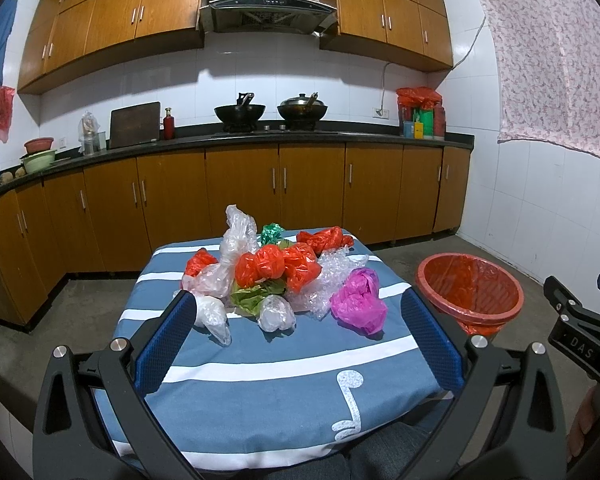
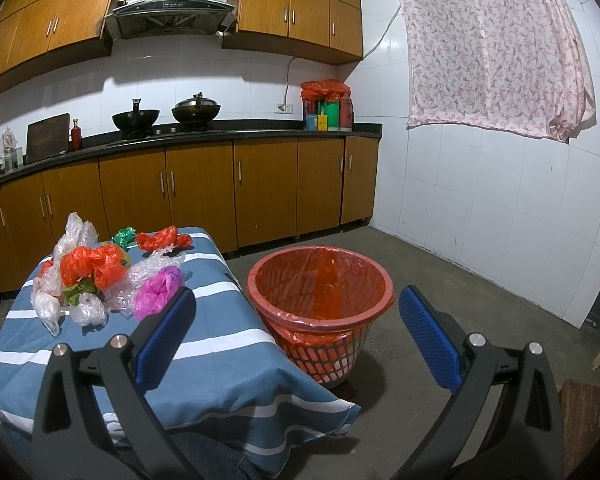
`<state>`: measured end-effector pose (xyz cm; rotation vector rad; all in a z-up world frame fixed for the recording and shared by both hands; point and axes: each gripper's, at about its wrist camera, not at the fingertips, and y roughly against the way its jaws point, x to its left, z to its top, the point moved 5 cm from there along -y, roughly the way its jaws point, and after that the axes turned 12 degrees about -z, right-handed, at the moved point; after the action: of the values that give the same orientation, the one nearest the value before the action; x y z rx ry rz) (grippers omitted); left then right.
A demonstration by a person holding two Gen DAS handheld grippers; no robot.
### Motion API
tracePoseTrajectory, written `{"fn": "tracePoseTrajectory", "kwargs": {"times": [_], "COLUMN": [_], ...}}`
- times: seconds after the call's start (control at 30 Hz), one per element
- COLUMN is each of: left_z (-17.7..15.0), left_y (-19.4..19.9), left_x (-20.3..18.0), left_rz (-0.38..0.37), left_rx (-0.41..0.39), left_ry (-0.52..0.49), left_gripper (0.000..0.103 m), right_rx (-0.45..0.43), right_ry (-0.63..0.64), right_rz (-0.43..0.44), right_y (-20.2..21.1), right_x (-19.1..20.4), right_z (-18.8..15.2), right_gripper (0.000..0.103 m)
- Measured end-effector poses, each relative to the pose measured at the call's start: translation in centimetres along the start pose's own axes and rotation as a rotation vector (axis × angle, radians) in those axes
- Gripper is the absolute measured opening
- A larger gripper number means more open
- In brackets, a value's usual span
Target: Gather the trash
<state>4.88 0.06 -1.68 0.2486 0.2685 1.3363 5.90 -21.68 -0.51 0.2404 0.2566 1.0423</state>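
While both grippers (image 1: 300,312) (image 2: 296,312) gape empty, crumpled bags (image 1: 276,268) lie just ahead, seemingly untouched.

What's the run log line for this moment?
left tool open, empty | right tool open, empty | bags on table | bin empty

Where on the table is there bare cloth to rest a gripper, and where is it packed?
Free: the near half of the striped tablecloth, between the bag pile and the near edge, around the music-note print. Crowded: the middle and far half, where orange bags, clear bags, bubble wrap and the magenta bag bunch together.
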Motion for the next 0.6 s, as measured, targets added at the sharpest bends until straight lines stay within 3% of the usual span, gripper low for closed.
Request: {"fn": "tracePoseTrajectory", "kwargs": {"times": [0.6], "left_z": [0.00], "left_y": [-0.04], "left_x": [0.04], "left_rz": [0.000], "left_rx": [0.002], "left_ry": [0.002], "left_gripper": [0.101], "right_rx": [0.004], "right_ry": [-0.001], "right_rz": [0.001], "right_y": [0.08], "right_x": [0.20], "right_z": [0.25], "right_gripper": [0.099]}}
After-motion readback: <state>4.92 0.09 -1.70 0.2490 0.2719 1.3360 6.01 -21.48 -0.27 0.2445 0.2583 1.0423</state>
